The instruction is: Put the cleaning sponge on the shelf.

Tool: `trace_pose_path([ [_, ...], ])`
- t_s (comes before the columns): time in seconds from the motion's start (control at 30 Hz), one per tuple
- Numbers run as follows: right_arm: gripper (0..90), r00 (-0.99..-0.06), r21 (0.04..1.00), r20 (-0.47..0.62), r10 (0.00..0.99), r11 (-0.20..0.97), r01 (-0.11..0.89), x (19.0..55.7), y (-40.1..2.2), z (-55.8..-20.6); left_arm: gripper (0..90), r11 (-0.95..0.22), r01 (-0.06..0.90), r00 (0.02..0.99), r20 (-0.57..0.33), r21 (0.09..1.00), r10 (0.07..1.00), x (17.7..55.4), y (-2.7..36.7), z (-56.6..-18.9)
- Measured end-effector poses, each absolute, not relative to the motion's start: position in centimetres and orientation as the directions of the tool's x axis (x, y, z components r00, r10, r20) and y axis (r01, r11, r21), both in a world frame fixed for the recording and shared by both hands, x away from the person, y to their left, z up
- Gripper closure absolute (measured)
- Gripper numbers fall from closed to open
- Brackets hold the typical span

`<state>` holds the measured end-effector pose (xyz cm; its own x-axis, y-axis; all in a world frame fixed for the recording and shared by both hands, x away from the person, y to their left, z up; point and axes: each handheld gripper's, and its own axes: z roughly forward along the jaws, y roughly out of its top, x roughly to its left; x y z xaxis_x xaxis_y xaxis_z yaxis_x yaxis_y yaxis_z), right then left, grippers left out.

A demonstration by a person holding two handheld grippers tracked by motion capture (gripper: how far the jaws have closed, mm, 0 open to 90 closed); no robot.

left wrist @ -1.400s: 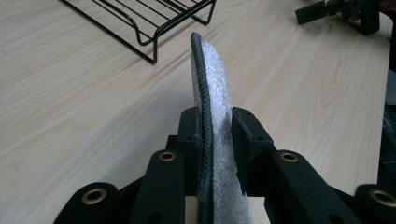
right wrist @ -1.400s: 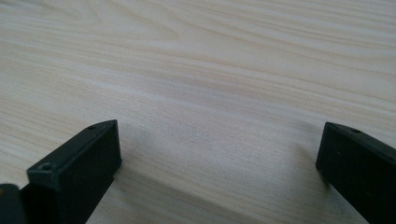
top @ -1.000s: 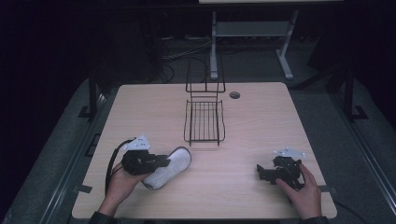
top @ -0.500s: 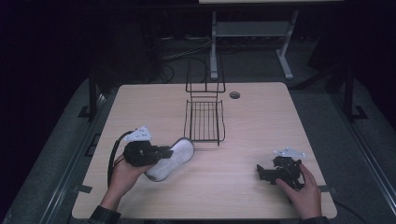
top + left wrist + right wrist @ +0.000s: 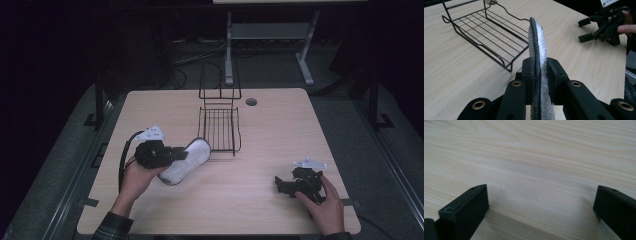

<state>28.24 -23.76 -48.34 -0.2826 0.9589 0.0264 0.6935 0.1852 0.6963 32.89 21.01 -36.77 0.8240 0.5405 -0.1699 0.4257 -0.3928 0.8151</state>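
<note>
A grey, insole-shaped pad with a black rim (image 5: 195, 157) is held on edge above the table, its far tip near the front left corner of a black wire rack (image 5: 220, 127). My left gripper (image 5: 182, 155) is shut on the pad's near end. In the left gripper view the pad (image 5: 537, 37) stands upright between the jaws of my left gripper (image 5: 539, 67), with the rack (image 5: 489, 32) to its left. My right gripper (image 5: 279, 186) rests on the table at the front right, open and holding nothing. Bare wood lies between the wide-apart jaws of my right gripper (image 5: 541, 202).
The wooden table (image 5: 280, 135) has a round cable hole (image 5: 251, 101) at the back, right of the rack's upright back frame (image 5: 220, 80). My right gripper (image 5: 587, 30) shows across the table in the left gripper view. Dark floor and a desk frame lie beyond.
My left hand has lifted the pad off the table and carried it right and farther back, towards the rack. The right hand and its gripper have stayed still.
</note>
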Motion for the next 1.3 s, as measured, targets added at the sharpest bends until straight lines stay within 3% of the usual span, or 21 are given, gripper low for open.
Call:
trace_pose_path([
  [1.3,0.0,-0.284,0.696,0.025,0.958,0.187,0.693,28.2,-23.8,-48.3,76.6,-0.367,0.439,0.808,-0.181,0.820,0.561,39.2,18.7,-36.2],
])
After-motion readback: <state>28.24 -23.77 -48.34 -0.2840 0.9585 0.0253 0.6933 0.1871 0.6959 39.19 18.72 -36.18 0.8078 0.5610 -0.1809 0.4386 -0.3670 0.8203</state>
